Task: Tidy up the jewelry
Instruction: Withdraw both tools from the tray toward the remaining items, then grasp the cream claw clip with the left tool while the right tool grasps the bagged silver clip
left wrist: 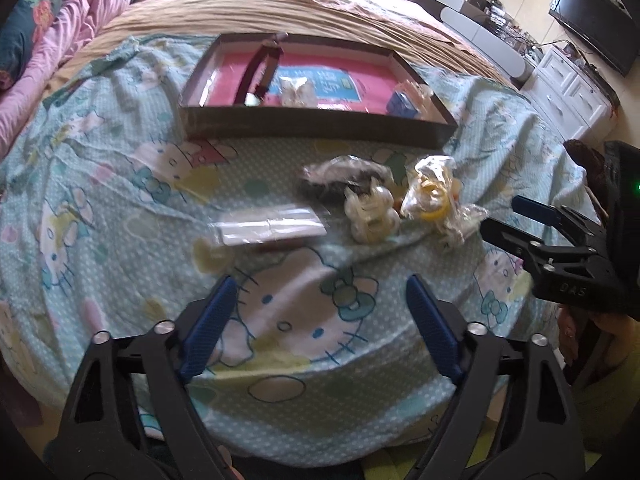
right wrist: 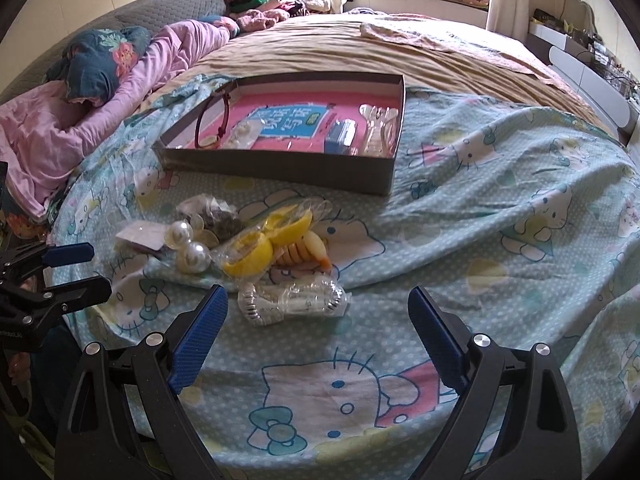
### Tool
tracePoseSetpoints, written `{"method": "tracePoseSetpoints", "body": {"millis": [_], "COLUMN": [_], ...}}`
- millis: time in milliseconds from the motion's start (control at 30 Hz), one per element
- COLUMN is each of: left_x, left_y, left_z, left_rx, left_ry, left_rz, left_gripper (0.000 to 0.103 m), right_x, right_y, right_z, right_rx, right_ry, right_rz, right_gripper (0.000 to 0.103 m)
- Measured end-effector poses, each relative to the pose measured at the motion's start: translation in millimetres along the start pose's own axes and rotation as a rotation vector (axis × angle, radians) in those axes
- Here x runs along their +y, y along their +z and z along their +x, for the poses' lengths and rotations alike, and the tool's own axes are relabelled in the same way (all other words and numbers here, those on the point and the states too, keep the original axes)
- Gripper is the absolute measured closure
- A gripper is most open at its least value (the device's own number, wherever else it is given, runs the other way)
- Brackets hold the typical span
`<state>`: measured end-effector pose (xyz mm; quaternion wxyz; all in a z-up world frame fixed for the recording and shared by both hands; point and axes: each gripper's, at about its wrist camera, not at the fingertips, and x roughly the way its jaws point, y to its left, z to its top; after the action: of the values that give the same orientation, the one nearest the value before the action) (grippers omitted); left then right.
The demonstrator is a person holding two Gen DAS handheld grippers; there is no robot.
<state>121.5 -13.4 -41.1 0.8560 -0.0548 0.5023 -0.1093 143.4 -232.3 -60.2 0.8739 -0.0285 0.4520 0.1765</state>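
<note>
A shallow dark box (left wrist: pixel 316 126) (right wrist: pixel 280 168) with a pink bottom lies on the bed. It holds a dark red bracelet (right wrist: pixel 212 120), a blue item (right wrist: pixel 340 136) and clear bagged pieces (right wrist: pixel 376 128). In front of it is a pile: a pearl hair clip (left wrist: pixel 372 212) (right wrist: pixel 190 250), a yellow item in a clear bag (left wrist: pixel 432 196) (right wrist: pixel 260 244), a dark bagged item (left wrist: pixel 340 178) (right wrist: pixel 218 216), a flat white packet (left wrist: pixel 272 226) and a clear bagged clip (right wrist: pixel 292 304). My left gripper (left wrist: pixel 320 332) is open, short of the pile. My right gripper (right wrist: pixel 316 340) is open just before the clear bagged clip.
The bed has a pale blue cartoon-cat sheet (right wrist: pixel 480 208) over a tan cover (right wrist: pixel 360 52). Pink bedding and pillows (right wrist: pixel 80 120) lie at the left. A white dresser (left wrist: pixel 568 92) and a dark TV (left wrist: pixel 592 20) stand past the bed's right edge.
</note>
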Motion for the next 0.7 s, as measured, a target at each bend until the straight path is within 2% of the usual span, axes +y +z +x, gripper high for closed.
{"method": "tracePoseSetpoints", "body": {"millis": [67, 200, 400, 467, 533, 700], "left_x": [-0.5, -5.3, -12.3, -14.0, -16.5, -20.0], "left_y": [-1.5, -1.2, 4.9, 7.2, 10.8, 18.1], "left_z": [4.4, 10.6, 19.0, 22.5, 26.8, 37.2], "left_rx": [0.016, 0.031, 0.043, 0.048, 0.049, 0.062], "left_ry": [-0.027, -0.056, -0.097, -0.103, -0.111, -0.138], "left_rz": [-0.011, -0.011, -0.025, -0.032, -0.035, -0.051], "left_gripper": [0.034, 0.052, 0.054, 0.054, 0.057, 0.063], "right_x": [1.2, 3.6, 3.0, 2.6, 2.4, -3.6], "right_y": [-1.8, -4.4, -6.7, -7.0, -6.6, -3.7], "right_z": [4.8, 14.2, 30.0, 33.8, 34.6, 29.6], "right_rx": [0.009, 0.021, 0.043, 0.047, 0.045, 0.03], "right_ry": [-0.002, -0.004, 0.018, 0.037, 0.065, 0.09], "right_rz": [-0.009, -0.03, -0.029, -0.027, -0.025, -0.013], "right_gripper": [0.012, 0.012, 0.013, 0.019, 0.033, 0.037]}}
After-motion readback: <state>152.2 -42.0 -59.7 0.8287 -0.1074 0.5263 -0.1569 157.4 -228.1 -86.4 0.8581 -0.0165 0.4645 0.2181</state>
